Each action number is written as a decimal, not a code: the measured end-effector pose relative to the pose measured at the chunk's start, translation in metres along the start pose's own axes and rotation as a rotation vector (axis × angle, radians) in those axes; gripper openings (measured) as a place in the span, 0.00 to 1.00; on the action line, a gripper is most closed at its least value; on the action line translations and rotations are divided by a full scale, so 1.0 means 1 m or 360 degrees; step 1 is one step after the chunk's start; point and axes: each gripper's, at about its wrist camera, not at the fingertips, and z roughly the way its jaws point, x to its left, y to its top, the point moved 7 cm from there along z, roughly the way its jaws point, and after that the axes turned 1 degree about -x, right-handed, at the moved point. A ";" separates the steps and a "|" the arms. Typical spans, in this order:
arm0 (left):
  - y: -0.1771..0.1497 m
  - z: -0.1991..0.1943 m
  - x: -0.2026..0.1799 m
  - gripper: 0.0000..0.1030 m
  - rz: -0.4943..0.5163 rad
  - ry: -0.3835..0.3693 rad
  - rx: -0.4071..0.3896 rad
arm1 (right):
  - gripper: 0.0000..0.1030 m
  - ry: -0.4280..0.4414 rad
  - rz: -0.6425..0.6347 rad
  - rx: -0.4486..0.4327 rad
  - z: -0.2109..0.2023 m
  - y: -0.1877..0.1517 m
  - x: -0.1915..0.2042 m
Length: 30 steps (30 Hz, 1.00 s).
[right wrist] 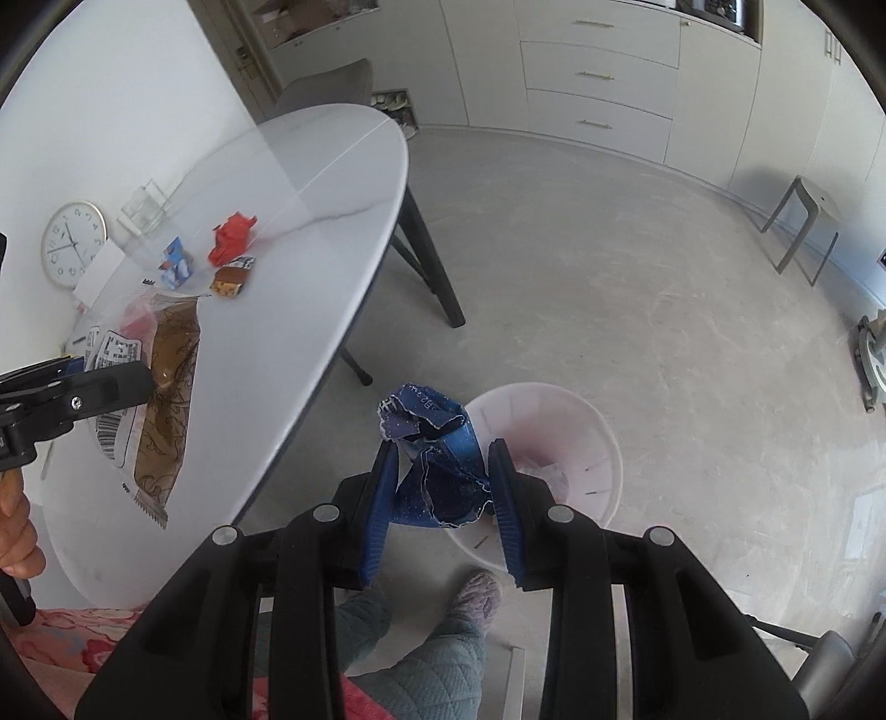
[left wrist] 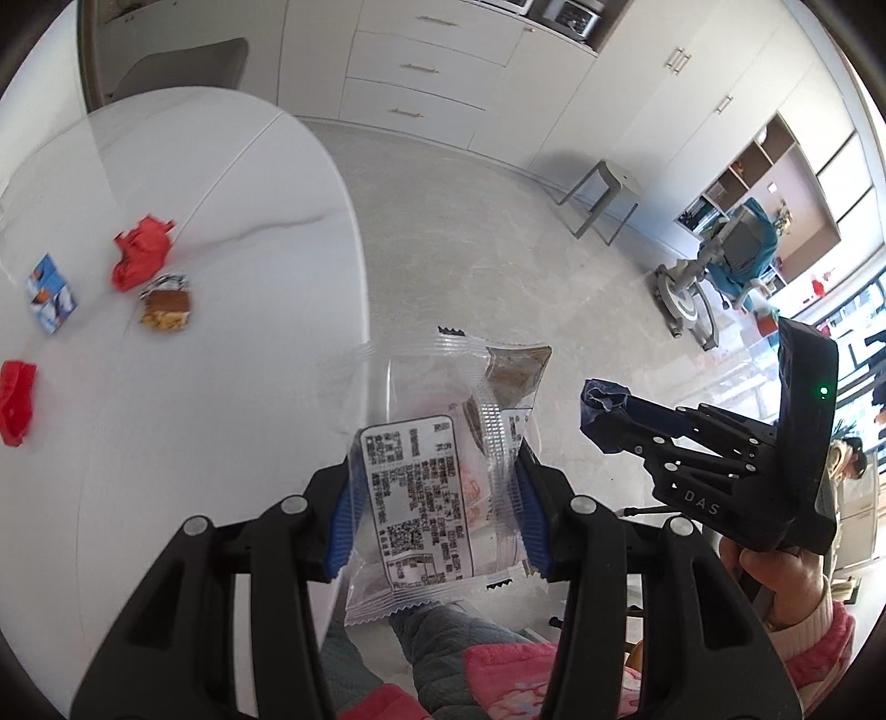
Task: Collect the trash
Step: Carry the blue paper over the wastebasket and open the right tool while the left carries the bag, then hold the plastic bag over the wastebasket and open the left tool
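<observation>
Your left gripper (left wrist: 437,515) pinches a clear wrapper (left wrist: 443,476), your right gripper (right wrist: 443,498) a blue wrapper (right wrist: 437,459) above the bin (right wrist: 576,437) — four scraps wait on the table (left wrist: 194,415).

It was a home, an open dining and kitchen area. A white oval table (right wrist: 332,183) stood by the wall with a grey chair (right wrist: 332,86) behind it and a round wall clock (right wrist: 73,243) lying on its top. White built-in cabinets (right wrist: 598,77) with drawers lined the far side, with appliances in a niche (left wrist: 565,14) above. A grey stool (right wrist: 803,221) stood on the pale stone floor (right wrist: 637,310), open shelves (left wrist: 775,183) held household items, and a pink bin (right wrist: 581,437) sat near slippered feet (right wrist: 476,603).
</observation>
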 end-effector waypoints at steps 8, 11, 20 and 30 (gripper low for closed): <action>0.007 0.006 -0.036 0.45 0.0077 0.0084 -0.0010 | 0.33 -0.0013 -0.0025 0.0045 0.021 -0.007 -0.034; 0.007 0.006 -0.042 0.45 0.0093 0.0112 -0.0013 | 0.40 -0.0027 -0.0030 0.0086 0.038 -0.012 -0.042; 0.008 0.011 -0.047 0.45 0.0119 0.0155 -0.0003 | 0.81 -0.0119 0.0046 0.0048 0.035 -0.007 -0.054; 0.013 0.056 -0.076 0.46 0.0237 0.0140 0.0069 | 0.94 -0.0404 0.0066 -0.0070 -0.030 0.007 -0.087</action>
